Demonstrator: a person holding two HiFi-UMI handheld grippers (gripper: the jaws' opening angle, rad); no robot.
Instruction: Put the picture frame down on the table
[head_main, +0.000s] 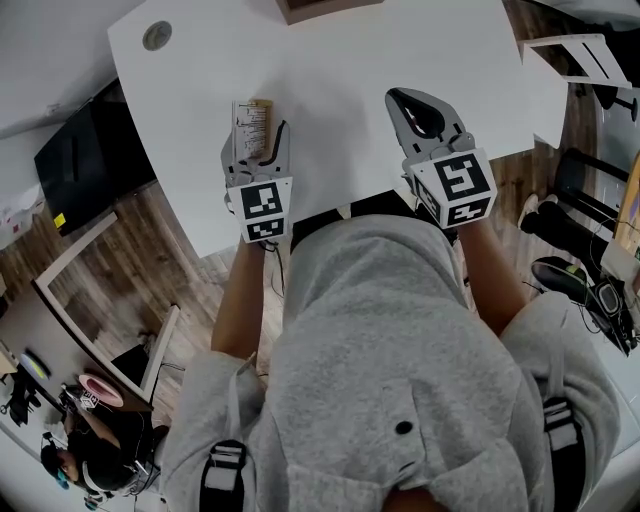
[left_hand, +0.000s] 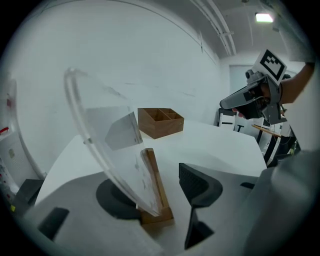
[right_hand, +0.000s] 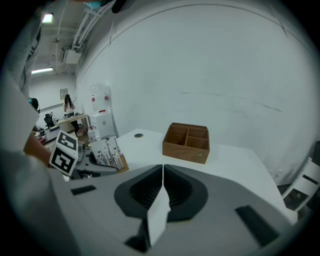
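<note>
The picture frame (head_main: 252, 120), a clear panel set in a narrow wooden base, is seen standing on the white counter (head_main: 340, 60), near its front edge and ahead of the left gripper (head_main: 259, 150). In the left gripper view the wooden base (left_hand: 156, 192) is shown resting on the counter between the fingers (left_hand: 197, 185), with the panel leaning up and to the left. The left gripper's fingers are spread wide. A clear gap is seen between the right-hand finger and the base. The other finger is viewed only through the panel, so contact on that side cannot be made out. The frame is not pinched.

The right gripper (head_main: 420, 112) is held over the counter to the right of the left one, well apart from the frame. Its fingers (right_hand: 177, 187) are pressed together along their whole length, and nothing is held between them. From the right gripper view the frame (right_hand: 107, 152) is seen upright, a pattern of black marks on its face, with the left gripper just behind it.

A wooden box (left_hand: 160, 121) divided into compartments is set farther back on the counter, well apart from the frame and both grippers.
</note>
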